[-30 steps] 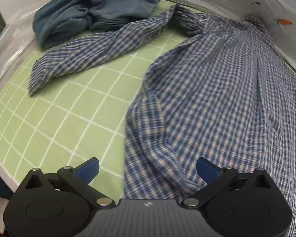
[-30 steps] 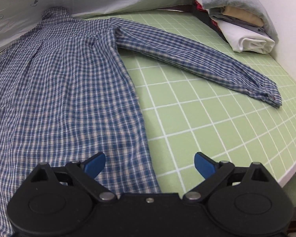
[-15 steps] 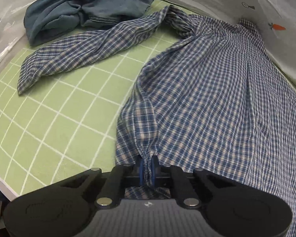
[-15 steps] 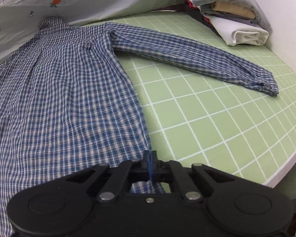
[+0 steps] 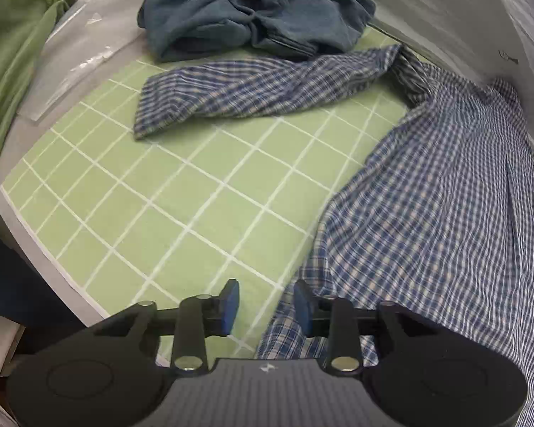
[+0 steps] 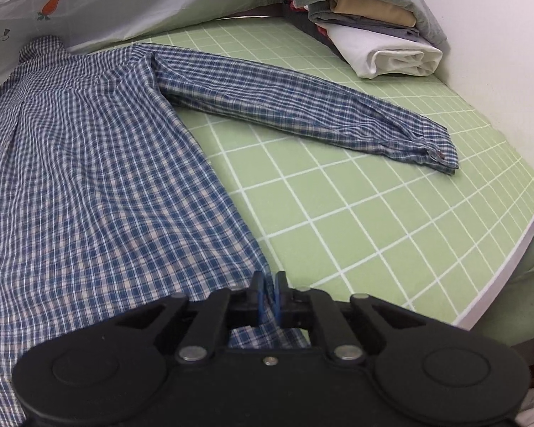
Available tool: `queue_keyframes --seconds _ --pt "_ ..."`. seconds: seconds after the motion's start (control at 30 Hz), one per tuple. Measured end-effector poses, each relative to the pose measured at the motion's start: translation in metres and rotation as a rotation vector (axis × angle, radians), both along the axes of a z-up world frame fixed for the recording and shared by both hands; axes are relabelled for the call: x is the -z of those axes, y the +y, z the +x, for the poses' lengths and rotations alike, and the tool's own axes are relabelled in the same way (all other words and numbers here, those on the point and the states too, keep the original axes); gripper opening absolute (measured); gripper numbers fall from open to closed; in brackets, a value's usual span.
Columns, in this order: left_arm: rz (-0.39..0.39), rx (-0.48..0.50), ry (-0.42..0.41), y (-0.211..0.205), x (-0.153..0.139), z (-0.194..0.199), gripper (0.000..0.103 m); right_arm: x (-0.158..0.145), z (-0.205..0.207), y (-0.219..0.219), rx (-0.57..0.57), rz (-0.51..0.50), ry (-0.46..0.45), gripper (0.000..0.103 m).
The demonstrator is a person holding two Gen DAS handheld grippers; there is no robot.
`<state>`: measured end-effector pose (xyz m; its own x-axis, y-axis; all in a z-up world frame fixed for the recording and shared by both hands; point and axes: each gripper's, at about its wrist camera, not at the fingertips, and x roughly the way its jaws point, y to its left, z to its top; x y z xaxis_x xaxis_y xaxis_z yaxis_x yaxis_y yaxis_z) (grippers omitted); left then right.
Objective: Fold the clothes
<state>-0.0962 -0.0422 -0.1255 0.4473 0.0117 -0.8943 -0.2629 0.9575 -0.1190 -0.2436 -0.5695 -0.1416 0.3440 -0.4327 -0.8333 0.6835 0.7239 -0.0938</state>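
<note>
Right gripper (image 6: 270, 297) jaws pinch the plaid shirt (image 6: 99, 185) hem; left gripper (image 5: 266, 306) jaws narrowly apart, empty

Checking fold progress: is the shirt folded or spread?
Spread: the shirt lies flat on the mat, both sleeves out.

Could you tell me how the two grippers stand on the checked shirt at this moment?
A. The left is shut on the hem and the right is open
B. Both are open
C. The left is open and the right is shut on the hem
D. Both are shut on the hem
C: the left gripper shows a clear gap between its blue pads beside the checked shirt, while the right gripper pinches the hem corner.
</note>
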Motion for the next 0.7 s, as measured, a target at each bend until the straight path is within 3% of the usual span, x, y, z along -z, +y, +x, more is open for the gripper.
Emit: queue_keyframes --seconds 0.03,0.1,0.23,0.5,0.6,0.7 --pt "0.003 -0.012 -0.002 0.005 -0.001 -0.001 0.057 -0.001 0.0 0.002 0.012 -0.008 -0.001 0.043" --pt "0.01 -0.032 -0.006 0.015 -0.001 -0.001 0.064 -0.005 -0.001 0.01 0.032 -0.025 -0.008 0.055" --pt "0.025 -0.029 -0.008 0.037 0.0 0.021 0.067 -0.014 0.004 0.032 0.026 -0.057 -0.012 0.073" --pt "0.061 -0.007 -0.013 0.08 0.004 0.064 0.068 -0.014 0.031 0.096 0.006 -0.042 -0.015 0.077" --pt "0.114 0.119 -0.013 0.077 0.007 0.082 0.068 -0.008 0.043 0.123 0.009 -0.013 -0.005 0.077" --pt "0.12 0.234 -0.005 0.073 0.01 0.096 0.068 -0.002 0.053 0.149 -0.001 0.02 0.005 0.077"
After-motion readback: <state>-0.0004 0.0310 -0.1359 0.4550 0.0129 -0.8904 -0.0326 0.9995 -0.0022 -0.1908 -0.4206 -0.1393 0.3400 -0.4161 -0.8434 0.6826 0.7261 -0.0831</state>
